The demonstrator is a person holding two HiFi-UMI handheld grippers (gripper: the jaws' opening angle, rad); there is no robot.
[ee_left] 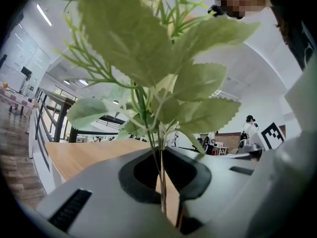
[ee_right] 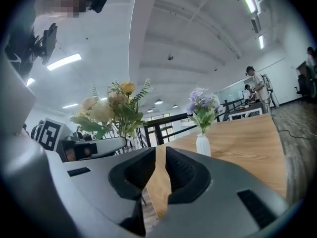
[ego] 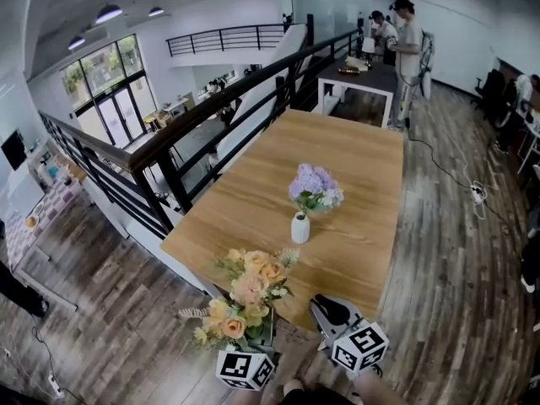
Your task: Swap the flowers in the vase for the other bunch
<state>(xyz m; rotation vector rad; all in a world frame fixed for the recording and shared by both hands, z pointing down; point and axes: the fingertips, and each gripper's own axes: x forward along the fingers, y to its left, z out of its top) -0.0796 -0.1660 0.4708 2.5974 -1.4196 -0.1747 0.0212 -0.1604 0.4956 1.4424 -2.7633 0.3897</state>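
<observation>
Left gripper (ee_left: 161, 151) is clenched on the thin green stems (ee_left: 162, 185) of the peach-and-yellow bunch (ego: 246, 298). The bunch is upright, held just off the near edge of the table (ego: 371, 167). Right gripper (ee_right: 159, 157) is empty, jaws a narrow slit apart with nothing between them, aimed toward the vase (ego: 300, 229). The vase stands near the middle of the table with the purple flowers (ego: 315, 188) in it, so the swap isn't started; the purple bunch has to come out first.

Risks, my read:
- **Vase tipping:** it's small, narrow, likely light and top-heavy with blooms. Pulling the purple stems at an angle, or stems binding in the neck, could lift or tip it, and nothing holds it down while the other gripper is full.
- **New bunch slipping:** only a few wiry stems are pinched at one spot under a big head of blooms, so it could pivot or slide between the pads (ee_left: 141, 175) if swung.
- **Snagging on insert:** several stems into a tight neck may snag, with leaves (ee_left: 198, 115) catching the rim.

Materials:
- **Vase:** white, smooth, ceramic-looking, bottle shape with a slim neck.
- **Both bunches:** look artificial, with matt, serrated, cloth-like leaves.
- **Blooms:** the peach ones are round and ruffled with feathery sprigs poking out; the purple ones are small clustered petals.
- **Table:** light wood grain, flat, rectangular.
- **Grippers:** smooth grey bodies, dark curved pads
</observation>
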